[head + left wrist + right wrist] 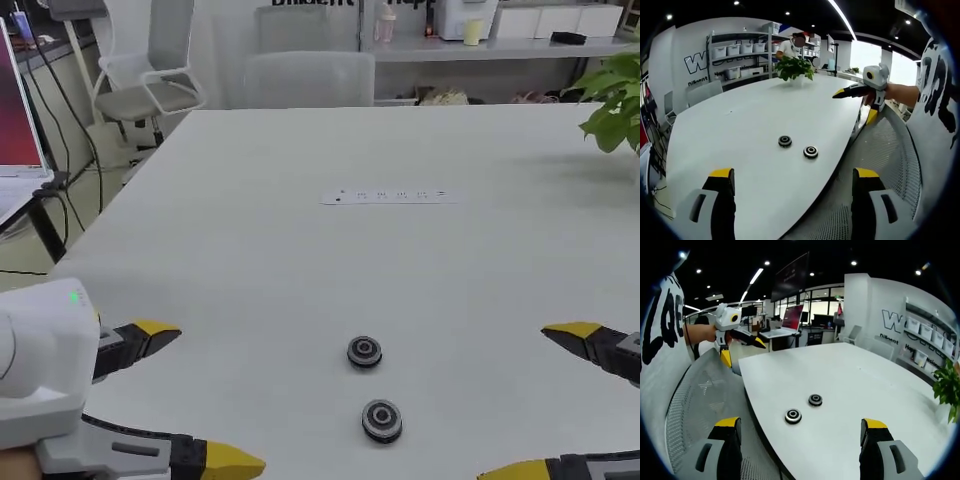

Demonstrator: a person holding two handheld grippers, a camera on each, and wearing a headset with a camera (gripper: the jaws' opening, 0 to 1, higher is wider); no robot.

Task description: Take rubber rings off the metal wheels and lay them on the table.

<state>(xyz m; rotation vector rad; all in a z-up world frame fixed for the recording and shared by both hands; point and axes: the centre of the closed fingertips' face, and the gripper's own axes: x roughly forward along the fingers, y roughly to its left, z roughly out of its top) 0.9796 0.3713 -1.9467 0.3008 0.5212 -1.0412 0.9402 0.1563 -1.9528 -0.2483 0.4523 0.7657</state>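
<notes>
Far wheel (364,351) and near wheel (382,420), round metal ringed in black rubber, lie flat on the smooth white table (300,250), left gripper (210,396) and right gripper (520,402) flanking them, jaws wide apart.

Bright even ceiling light, fisheye-warped edges
</notes>
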